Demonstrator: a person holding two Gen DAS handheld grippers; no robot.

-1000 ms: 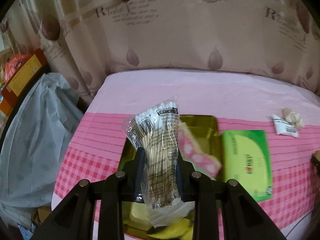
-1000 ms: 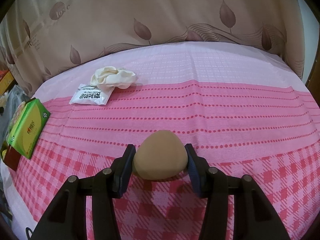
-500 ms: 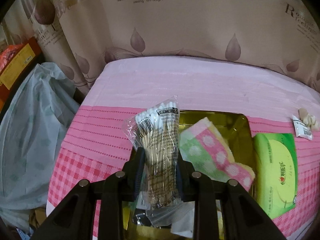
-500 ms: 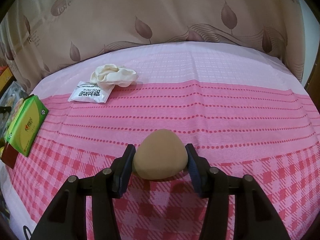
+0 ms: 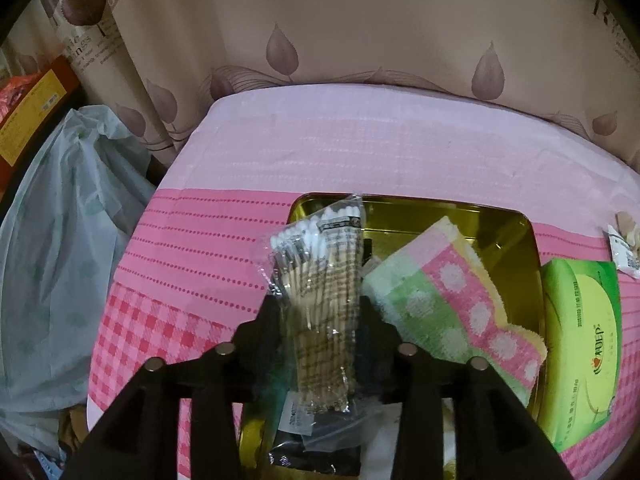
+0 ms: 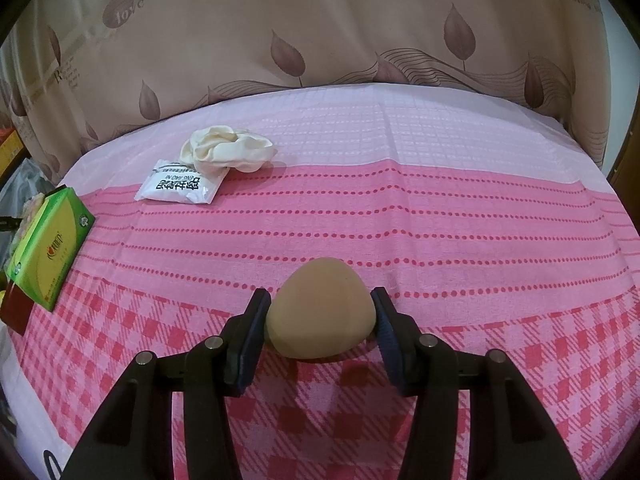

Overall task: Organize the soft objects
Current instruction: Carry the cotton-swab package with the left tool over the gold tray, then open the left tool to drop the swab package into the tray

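Left hand-held gripper (image 5: 320, 312) clamps cotton swab pack (image 5: 320, 280) over gold tray (image 5: 516, 240); right hand-held gripper (image 6: 320, 316) squeezes beige sponge (image 6: 322, 312).

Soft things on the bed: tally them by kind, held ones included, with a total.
Cotton swab packs: 1
Towels: 1
Tissue packs: 1
White sachets: 1
Cream cloths: 1
Beige sponges: 1
Total: 6

Left gripper (image 5: 320, 312): matte black plastic, 2 angular fingers w/ triangular cut-outs, 4 round silver screws across the arms; pads too dark to make out. Right gripper (image 6: 320, 320): same black build, 4 silver screws, dark blue ribbed pads (image 6: 251, 340) on both fingers. No cables, markings, skin or sleeves visible.
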